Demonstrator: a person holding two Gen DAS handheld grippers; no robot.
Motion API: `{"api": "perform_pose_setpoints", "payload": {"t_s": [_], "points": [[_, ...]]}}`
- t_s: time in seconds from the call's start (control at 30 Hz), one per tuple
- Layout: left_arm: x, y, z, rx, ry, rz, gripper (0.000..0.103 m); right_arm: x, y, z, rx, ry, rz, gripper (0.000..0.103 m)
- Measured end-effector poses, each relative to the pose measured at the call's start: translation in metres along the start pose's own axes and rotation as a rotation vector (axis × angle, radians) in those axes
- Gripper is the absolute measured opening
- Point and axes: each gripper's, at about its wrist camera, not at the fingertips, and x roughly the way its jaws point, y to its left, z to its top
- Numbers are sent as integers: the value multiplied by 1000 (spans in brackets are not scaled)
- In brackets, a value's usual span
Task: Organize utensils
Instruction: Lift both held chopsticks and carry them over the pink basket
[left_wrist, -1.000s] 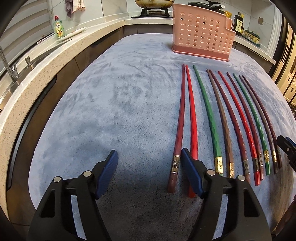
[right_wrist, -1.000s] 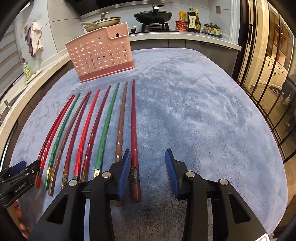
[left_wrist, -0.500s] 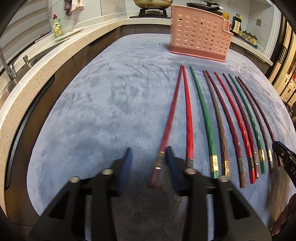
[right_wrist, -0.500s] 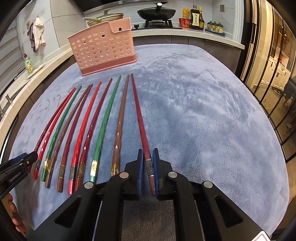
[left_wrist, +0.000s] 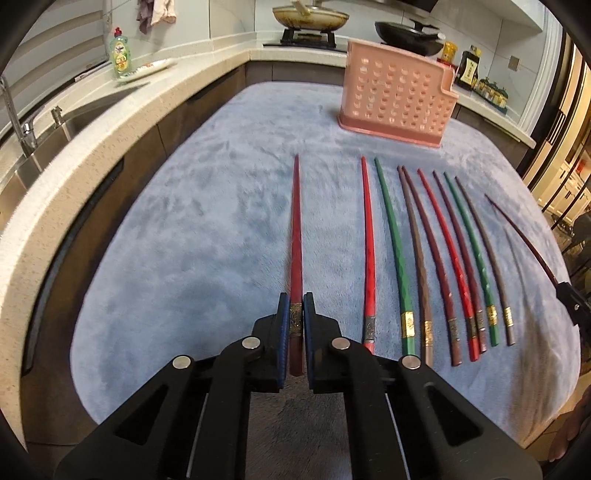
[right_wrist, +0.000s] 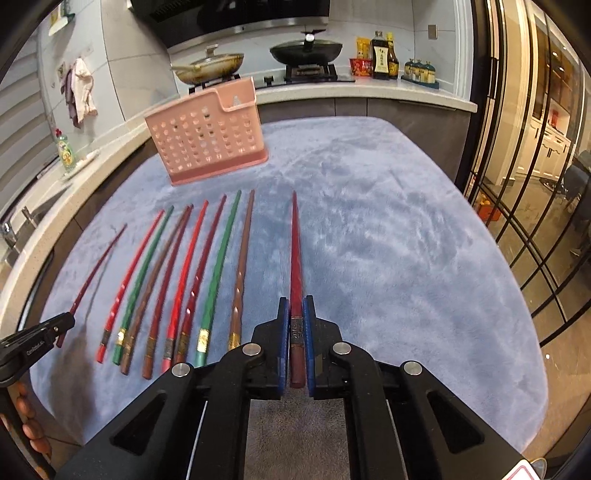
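My left gripper (left_wrist: 295, 314) is shut on a dark red chopstick (left_wrist: 295, 229) and holds it off the blue cloth, tip pointing away. My right gripper (right_wrist: 295, 317) is shut on another dark red chopstick (right_wrist: 295, 251), also lifted; it shows at the far right of the left wrist view (left_wrist: 517, 229). Several red, green and brown chopsticks (left_wrist: 436, 258) lie side by side on the cloth between the two grippers; they also show in the right wrist view (right_wrist: 184, 273). A pink perforated holder (left_wrist: 397, 98) stands upright at the far end, also in the right wrist view (right_wrist: 207, 133).
The blue plush cloth (left_wrist: 207, 229) covers the table. A stone counter with a sink (left_wrist: 44, 140) runs along the left. Dish soap (left_wrist: 120, 53), pans on a stove (right_wrist: 304, 51) and sauce bottles (right_wrist: 382, 55) stand behind. Glass doors (right_wrist: 535, 184) are to the right.
Both grippers have closed on the outermost chopsticks of the row and lifted them off the cloth. Each held chopstick now stands apart from the row.
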Motion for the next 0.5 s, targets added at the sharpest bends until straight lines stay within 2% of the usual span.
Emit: {"api": "perform_pose_setpoints", "payload": {"t_s": [0.27,0.5], "points": [[-40,6,26,-3,-80,-26,7,-41,3,32,4,-108,26,7],[-62,8,72,-5,-159,-35,7,-55,3,72,32,-163,79,7]]}}
